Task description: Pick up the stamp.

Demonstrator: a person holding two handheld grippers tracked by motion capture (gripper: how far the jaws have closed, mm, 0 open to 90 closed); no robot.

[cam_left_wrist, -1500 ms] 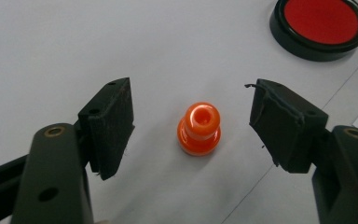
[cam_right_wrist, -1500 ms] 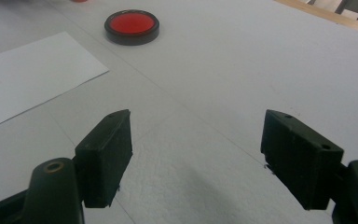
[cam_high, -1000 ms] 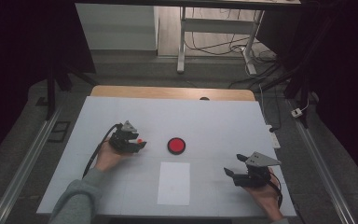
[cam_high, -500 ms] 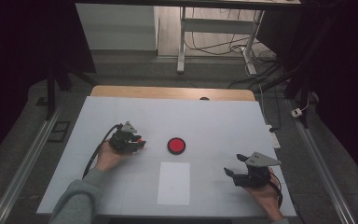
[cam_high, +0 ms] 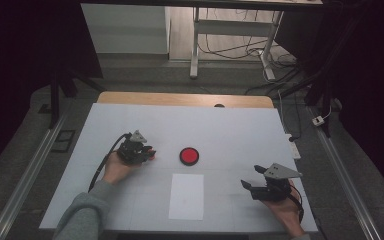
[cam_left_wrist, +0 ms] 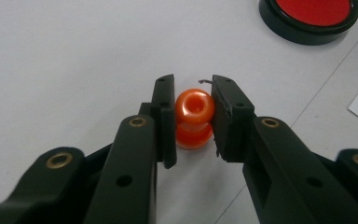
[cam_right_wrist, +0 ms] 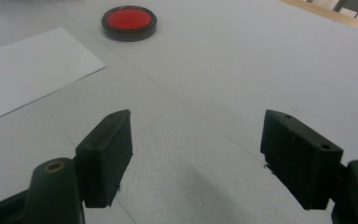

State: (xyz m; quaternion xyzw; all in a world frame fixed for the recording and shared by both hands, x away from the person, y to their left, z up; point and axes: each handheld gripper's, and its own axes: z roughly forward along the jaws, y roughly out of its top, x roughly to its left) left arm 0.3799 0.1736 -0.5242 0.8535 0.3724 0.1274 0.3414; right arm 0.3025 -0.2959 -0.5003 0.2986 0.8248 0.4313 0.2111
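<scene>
Left gripper [cam_left_wrist: 193, 116], frame centre, jaws just closed on orange bead [cam_left_wrist: 194, 117], pinching its sides for lifting. Right gripper [cam_right_wrist: 196, 154] wide open, empty, idle near paper [cam_right_wrist: 28, 70].

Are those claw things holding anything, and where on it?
The left gripper has just closed its fingers on a small orange piece, gripping its rounded sides. The right gripper is open, holding nothing.
</scene>
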